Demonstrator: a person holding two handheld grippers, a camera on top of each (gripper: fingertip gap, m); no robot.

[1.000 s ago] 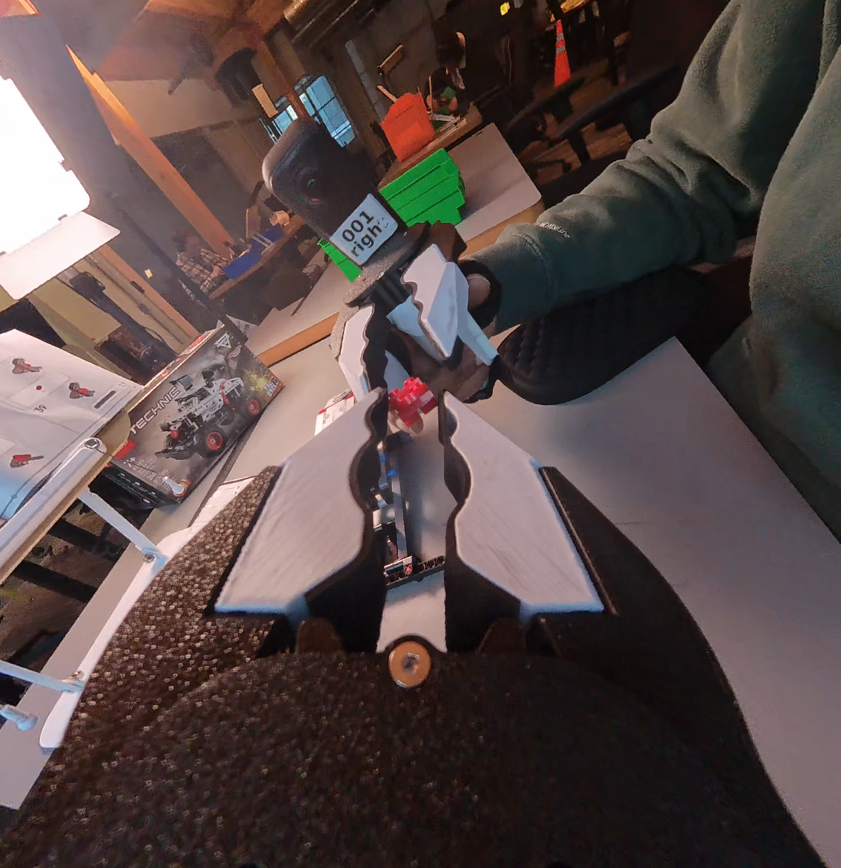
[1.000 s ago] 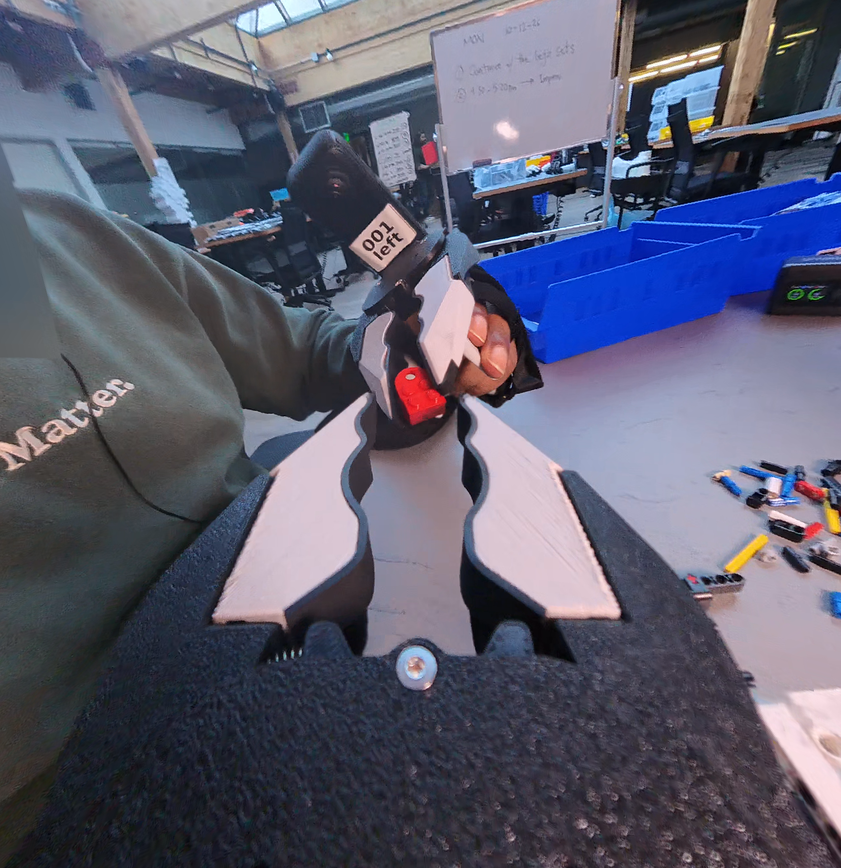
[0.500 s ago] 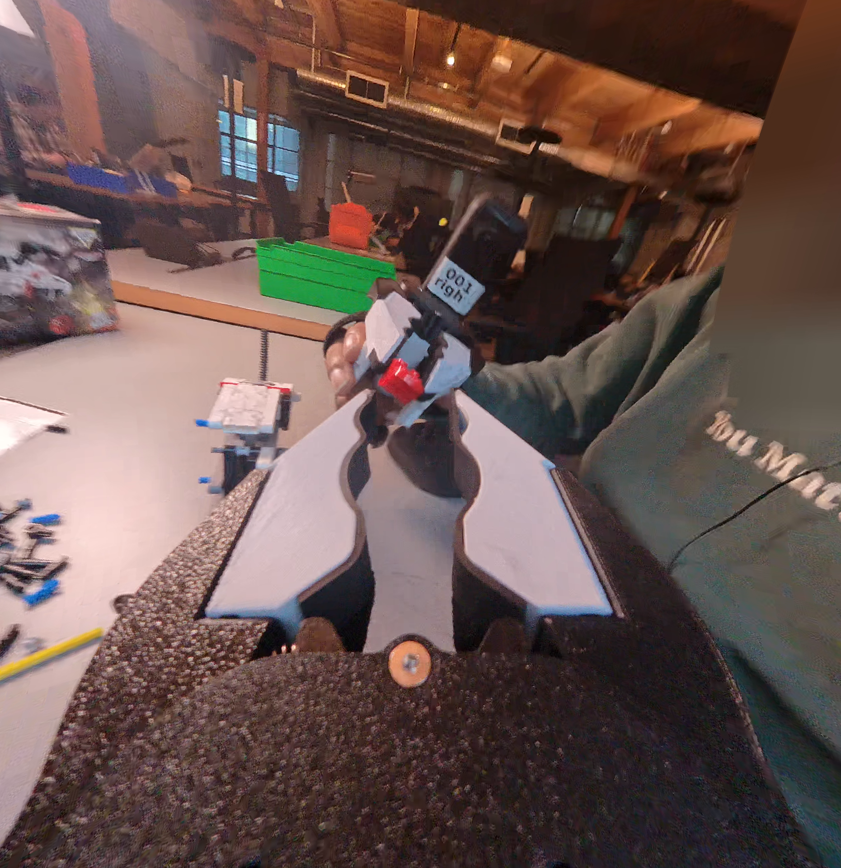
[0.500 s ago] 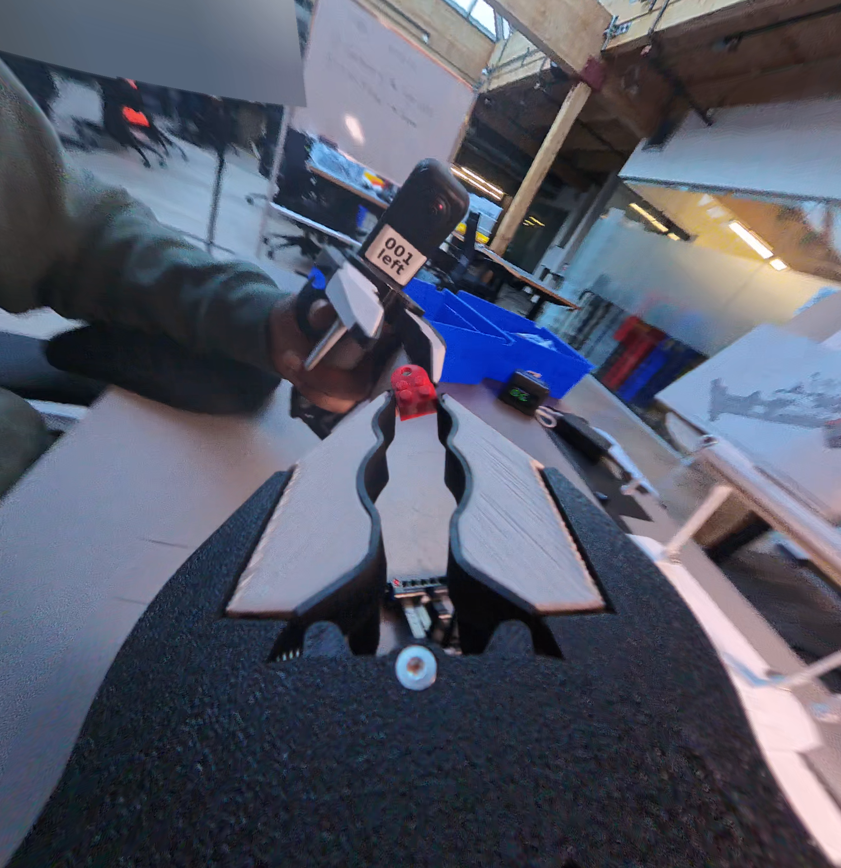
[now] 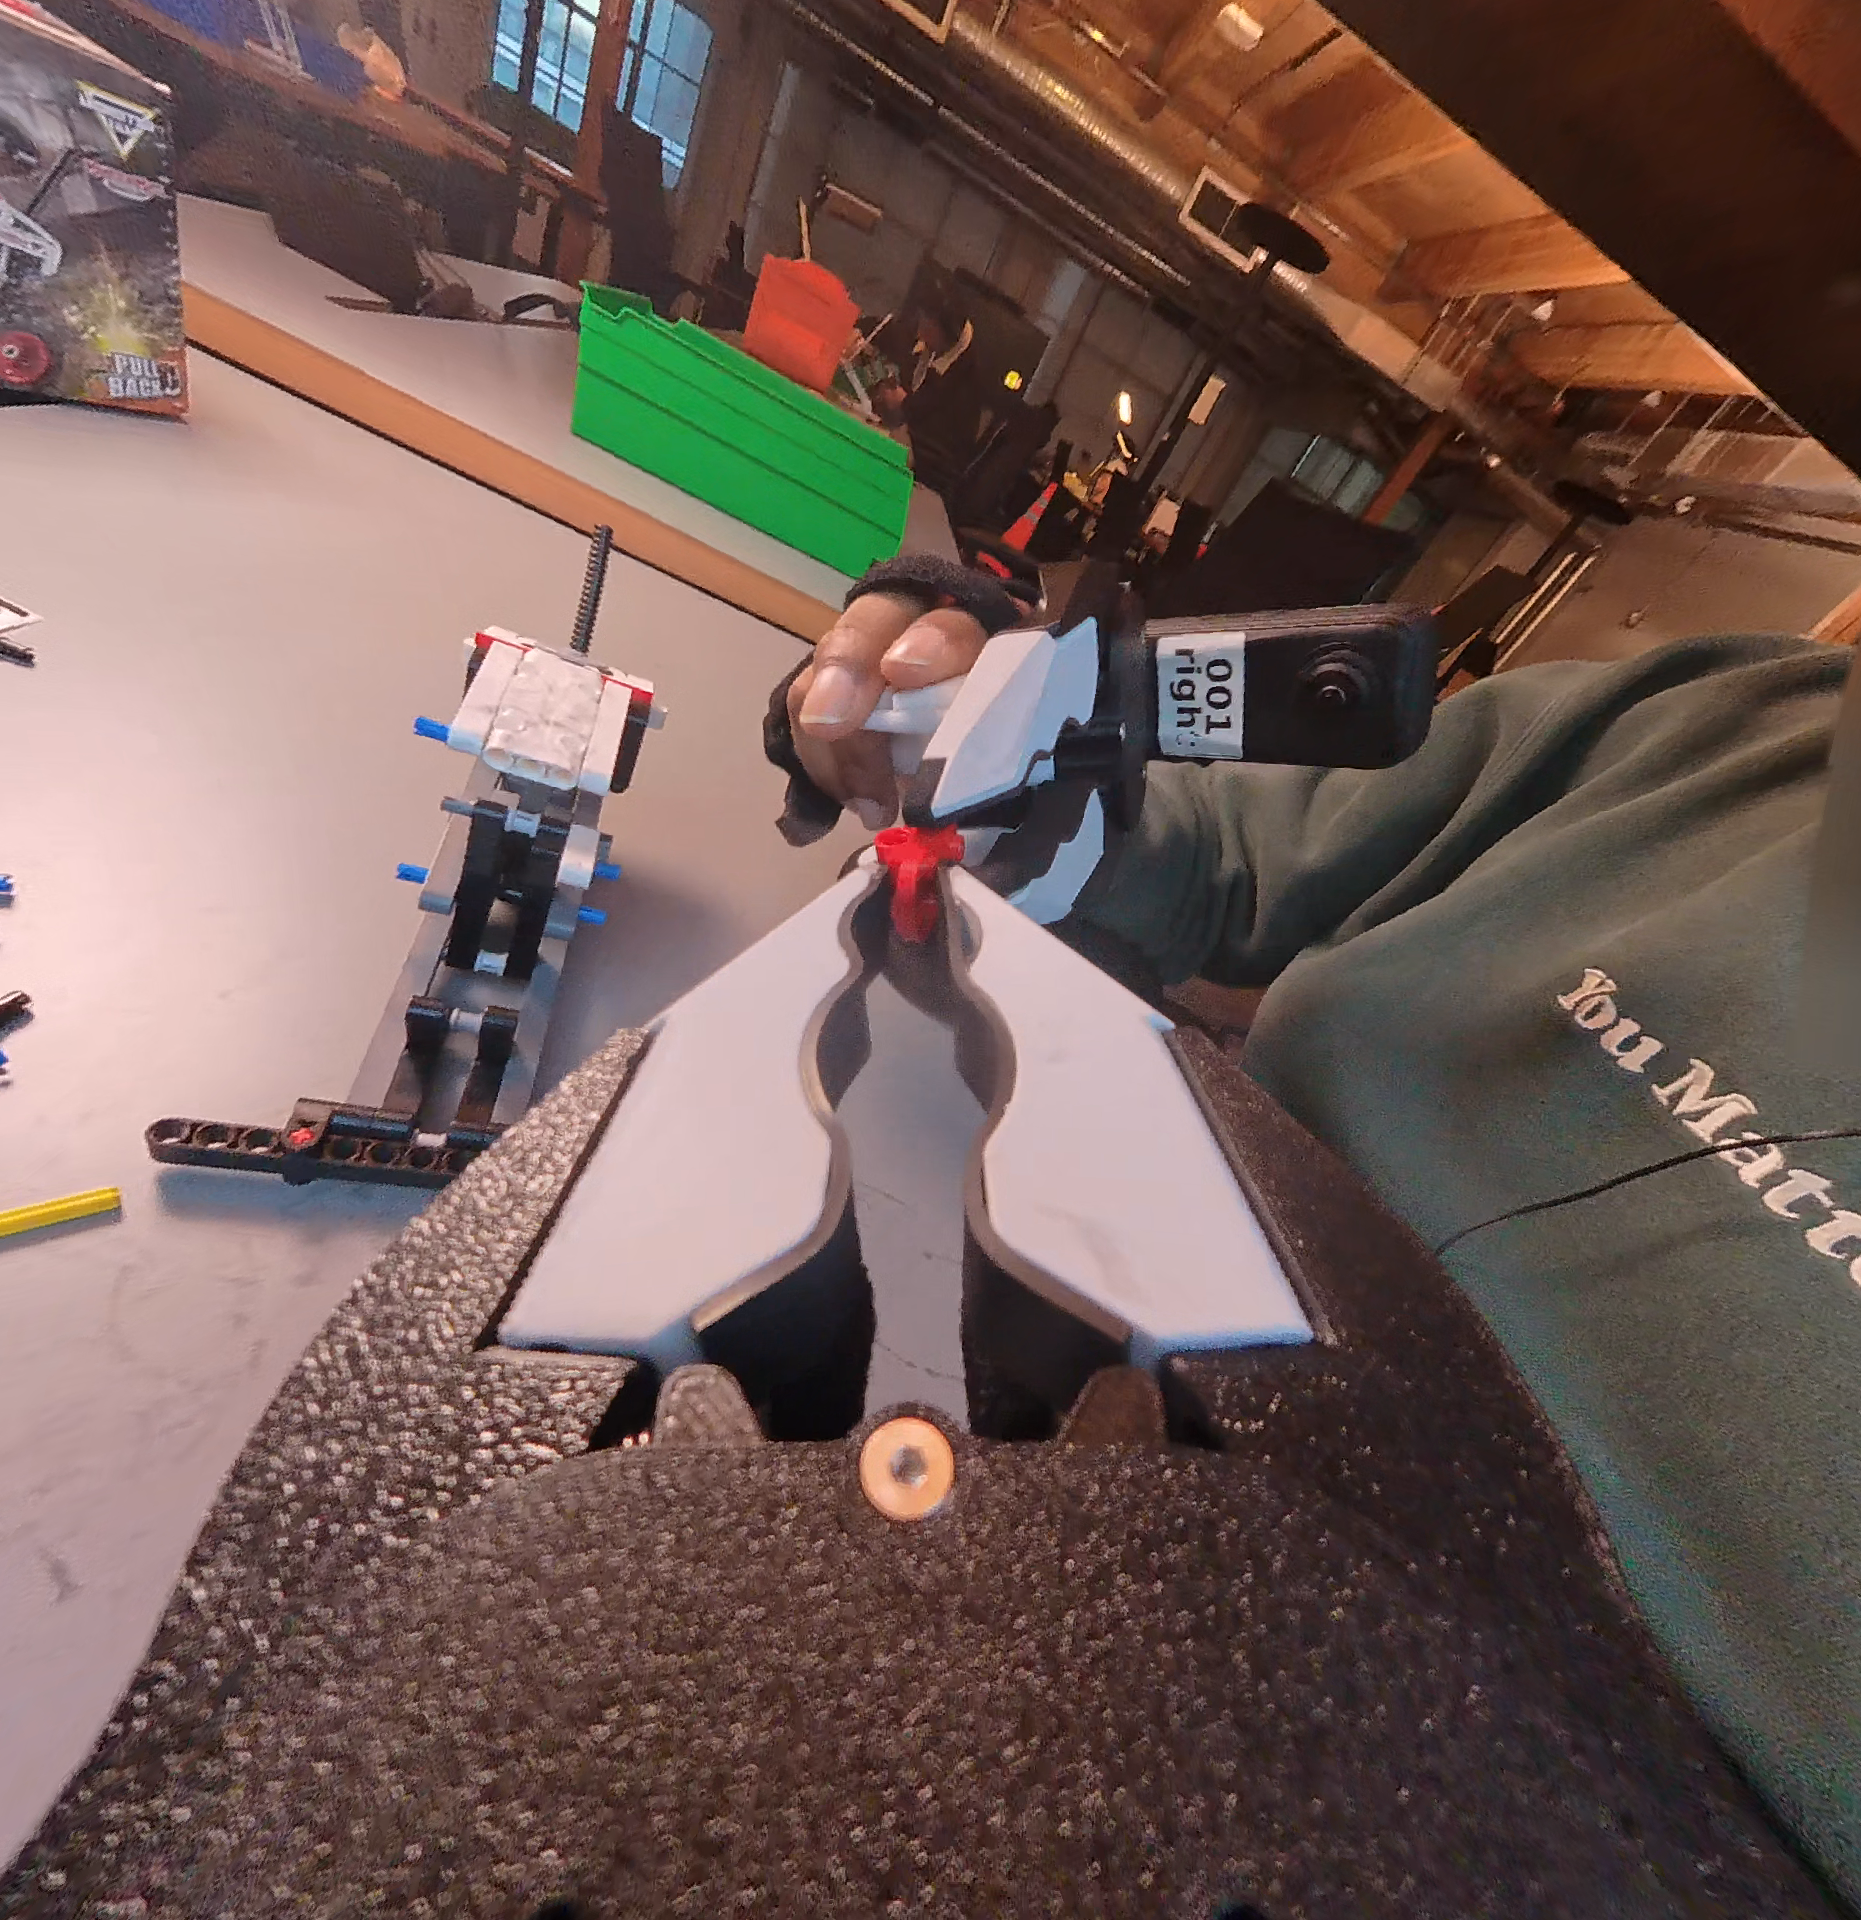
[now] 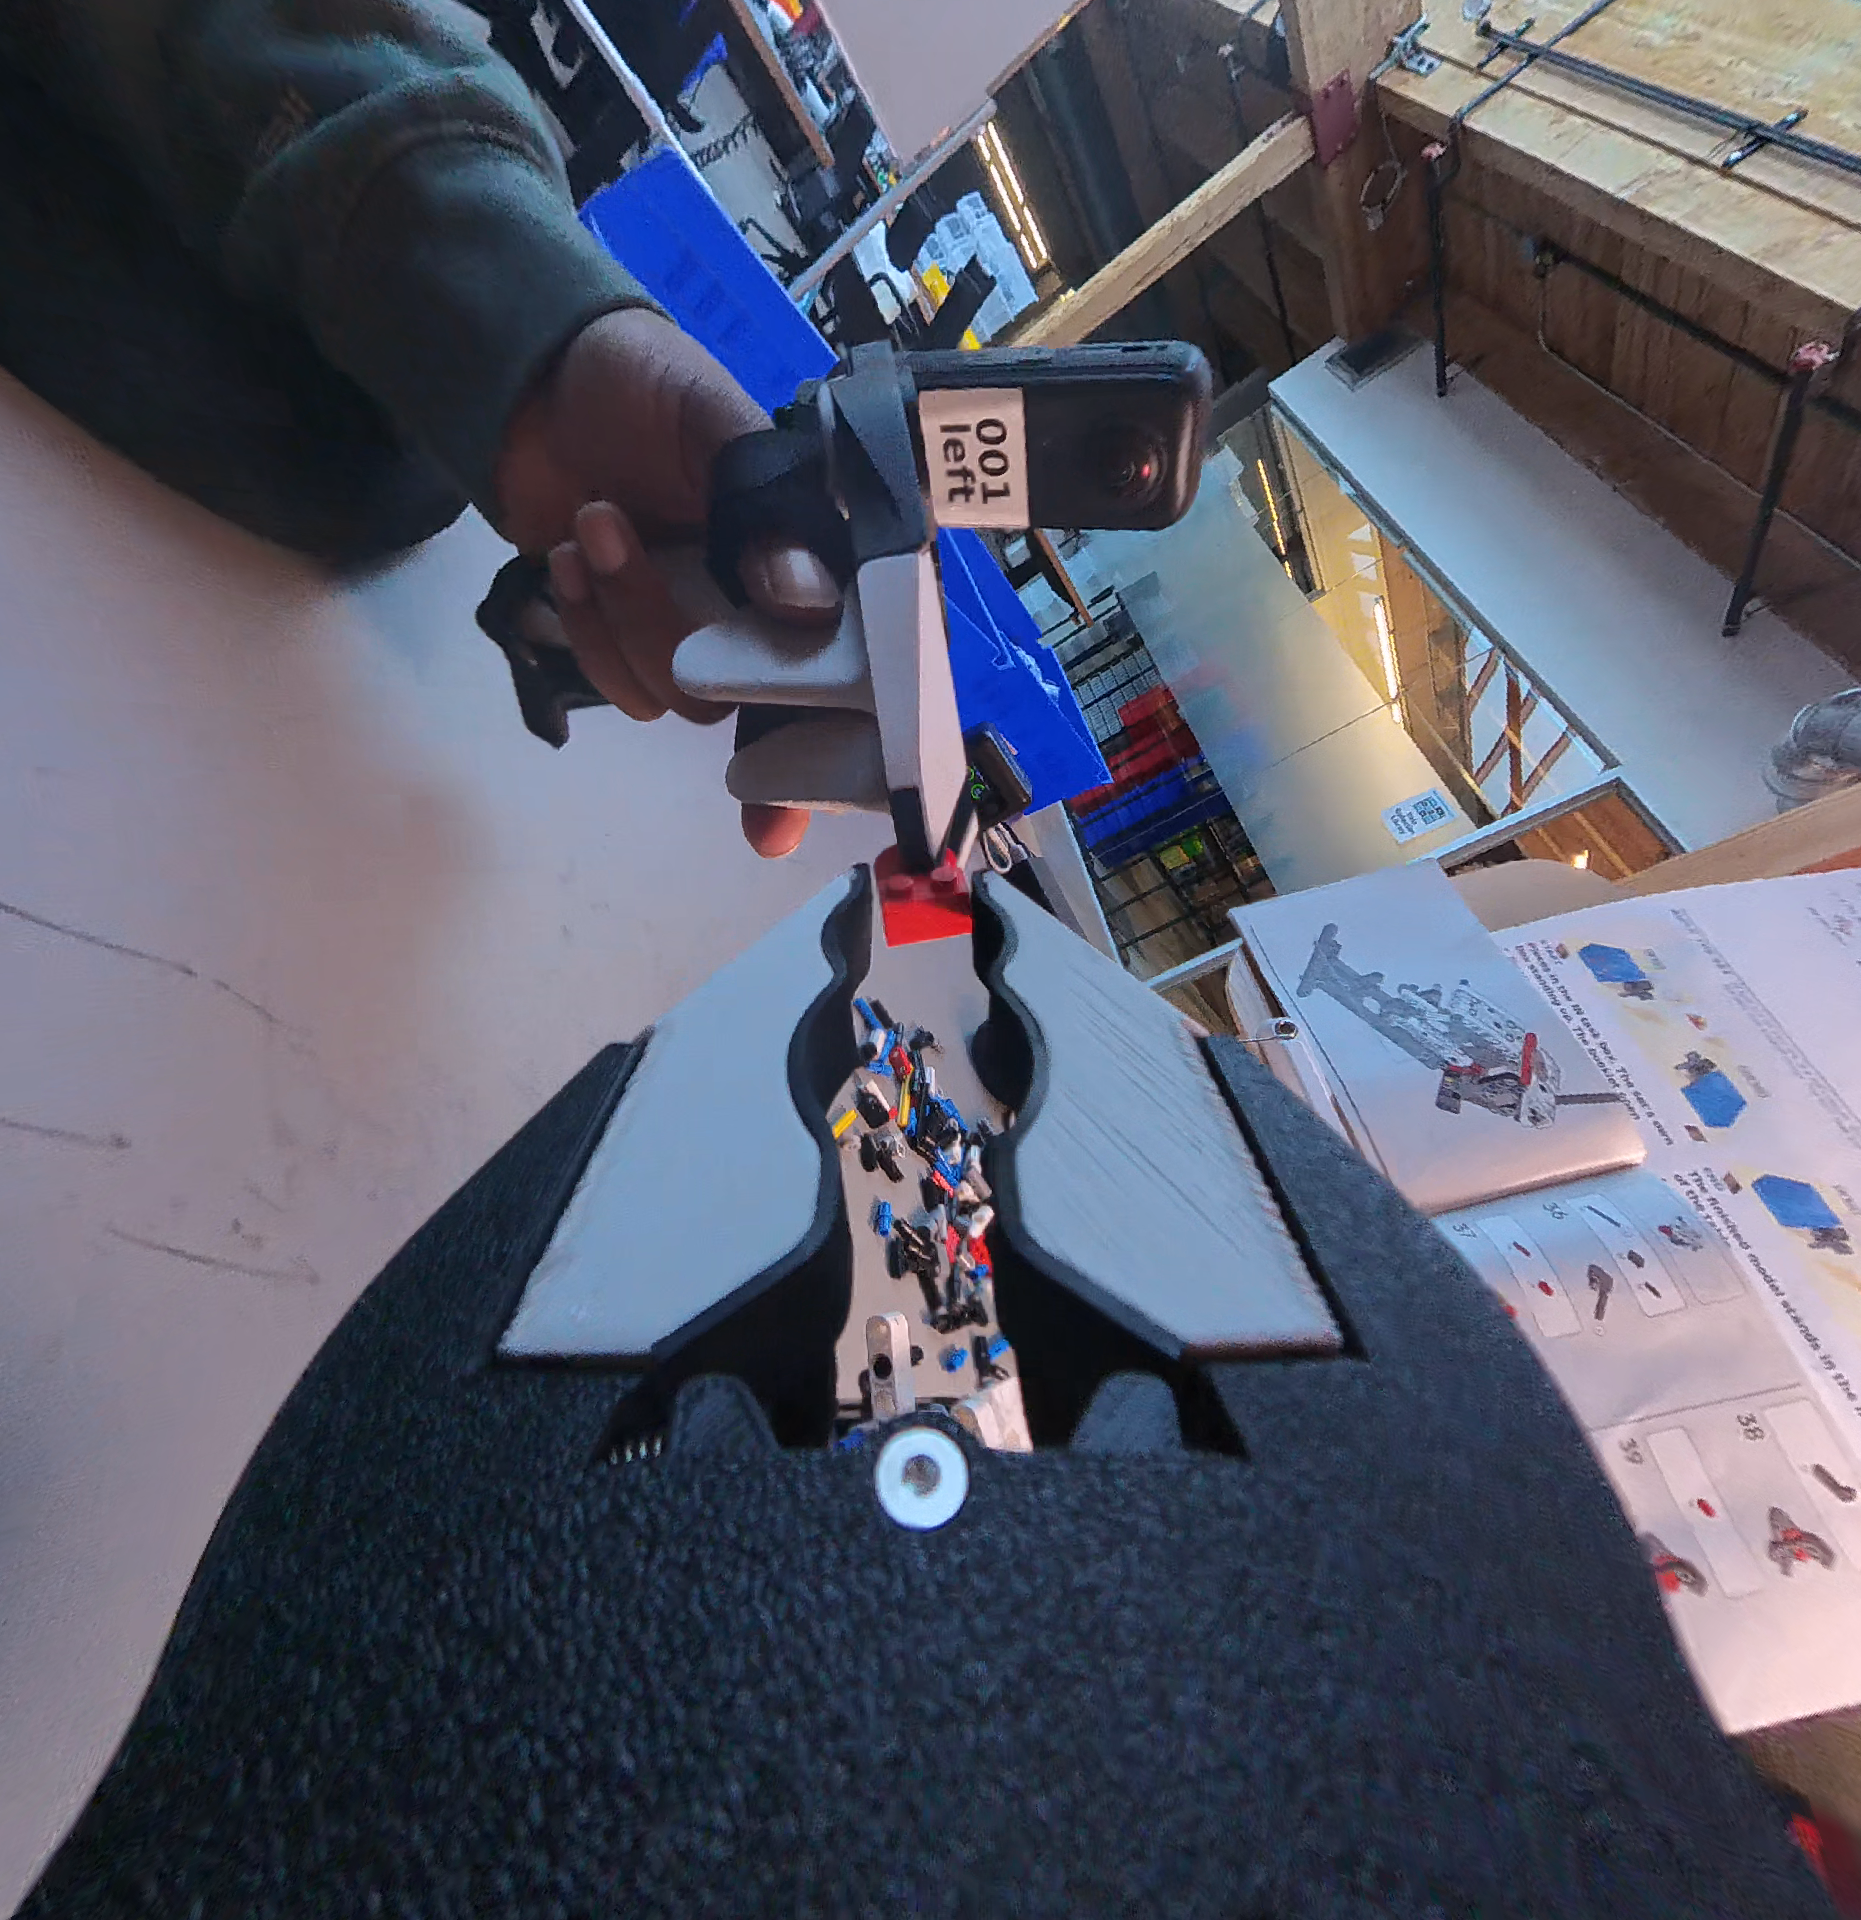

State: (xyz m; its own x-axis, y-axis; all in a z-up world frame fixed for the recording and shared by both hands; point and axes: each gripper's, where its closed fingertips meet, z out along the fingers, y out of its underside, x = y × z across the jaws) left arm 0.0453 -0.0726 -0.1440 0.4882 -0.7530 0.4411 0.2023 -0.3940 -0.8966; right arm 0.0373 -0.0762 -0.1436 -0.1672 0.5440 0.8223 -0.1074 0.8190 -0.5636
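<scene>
A red brick (image 6: 924, 906) is pinched at the tips of the right tool (image 6: 921, 902), held above the desk (image 6: 230, 935). The left tool (image 5: 913, 896), nearly closed, meets it tip to tip, gripping a red pin (image 5: 913, 881). A half-built model (image 5: 521, 831) lies on the desk.

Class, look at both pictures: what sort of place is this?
Probably a shared workshop or maker space: grey worktables, stacked green plastic bins, exposed timber ceiling beams, and loose small building-toy parts beside an open instruction booklet.
</scene>
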